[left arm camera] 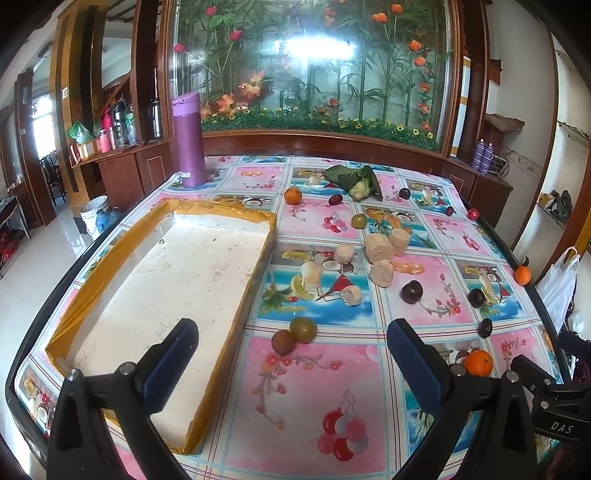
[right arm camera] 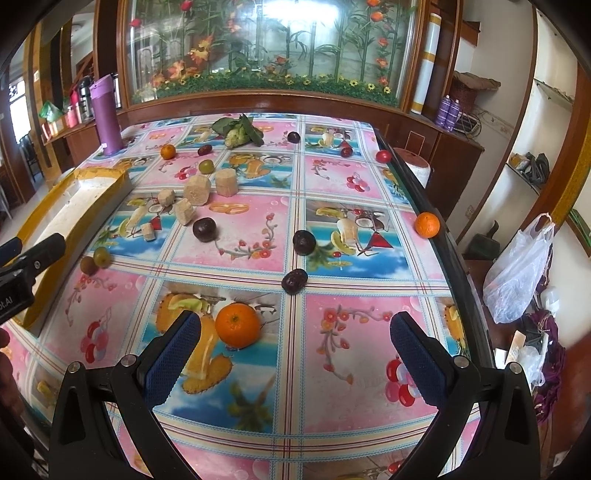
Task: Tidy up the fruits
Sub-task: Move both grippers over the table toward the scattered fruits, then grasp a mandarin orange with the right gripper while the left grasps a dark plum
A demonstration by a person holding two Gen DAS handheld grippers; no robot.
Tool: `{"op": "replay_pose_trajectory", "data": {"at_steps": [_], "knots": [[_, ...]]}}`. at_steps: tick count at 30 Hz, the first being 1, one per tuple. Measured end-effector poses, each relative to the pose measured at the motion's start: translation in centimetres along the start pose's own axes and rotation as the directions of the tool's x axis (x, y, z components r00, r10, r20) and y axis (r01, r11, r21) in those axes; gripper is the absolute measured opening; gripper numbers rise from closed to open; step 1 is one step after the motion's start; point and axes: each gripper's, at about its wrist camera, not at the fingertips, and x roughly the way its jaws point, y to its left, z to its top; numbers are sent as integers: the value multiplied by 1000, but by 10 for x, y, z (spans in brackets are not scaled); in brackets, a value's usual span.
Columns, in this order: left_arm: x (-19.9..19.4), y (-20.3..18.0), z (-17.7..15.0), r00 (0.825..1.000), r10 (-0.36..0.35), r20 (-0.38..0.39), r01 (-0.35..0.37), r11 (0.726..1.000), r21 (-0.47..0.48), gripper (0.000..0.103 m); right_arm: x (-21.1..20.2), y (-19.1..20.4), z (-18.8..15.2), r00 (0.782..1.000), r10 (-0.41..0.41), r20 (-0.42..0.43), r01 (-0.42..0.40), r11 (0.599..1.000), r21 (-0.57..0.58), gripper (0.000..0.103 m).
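okay, both tongs gaping wide, nothing held. nearest orange [right arm camera: 238, 324] sits on the tablecloth just ahead-left of my right gripper [right arm camera: 295, 354], closer than my left gripper [left arm camera: 291, 363]; foam tray [left arm camera: 236, 317] lies off left, empty.

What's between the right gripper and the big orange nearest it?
Only bare tablecloth separates the open right gripper from the orange, per the right wrist view.

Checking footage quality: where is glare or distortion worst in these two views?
Left wrist view: bright glare on the glass panel, table edge bowed by fisheye. Right wrist view: milder reflection on the glass, corners dark, orange sharp.
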Motion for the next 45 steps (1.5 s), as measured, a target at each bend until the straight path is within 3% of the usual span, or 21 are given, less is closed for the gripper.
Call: {"op": "replay_pose_trajectory", "data": {"at_steps": [8, 17, 23, 26, 30, 37, 45], "knots": [[7, 5, -3, 999, 19, -30, -19, 1000, -3, 103, 15, 12, -2, 999, 41, -36, -42, 998, -42, 103], [6, 8, -4, 999, 37, -36, -36, 999, 12, 103, 46, 25, -6, 986, 95, -135, -107, 990, -87, 100], [7, 12, -5, 997, 56, -45, -55, 998, 25, 103, 61, 26, -9, 969, 157, -193, -175, 981, -80, 79], [9, 11, -7, 997, 61, -55, -59, 998, 35, 103, 62, 29, -10, 970, 159, -185, -181, 978, -107, 68], [10, 4, -7, 997, 53, -62, -49, 997, 64, 103, 60, 34, -8, 972, 169, -165, -196, 967, -165, 36], [13, -21, -9, 996, 14, -88, -4, 993, 120, 103, 56, 21, -7, 958, 231, -173, -255, 957, -139, 34], [26, -59, -12, 988, -40, -152, 66, 983, 174, 103, 37, -13, -9, 963, 242, -116, -253, 962, -99, 34]]}}
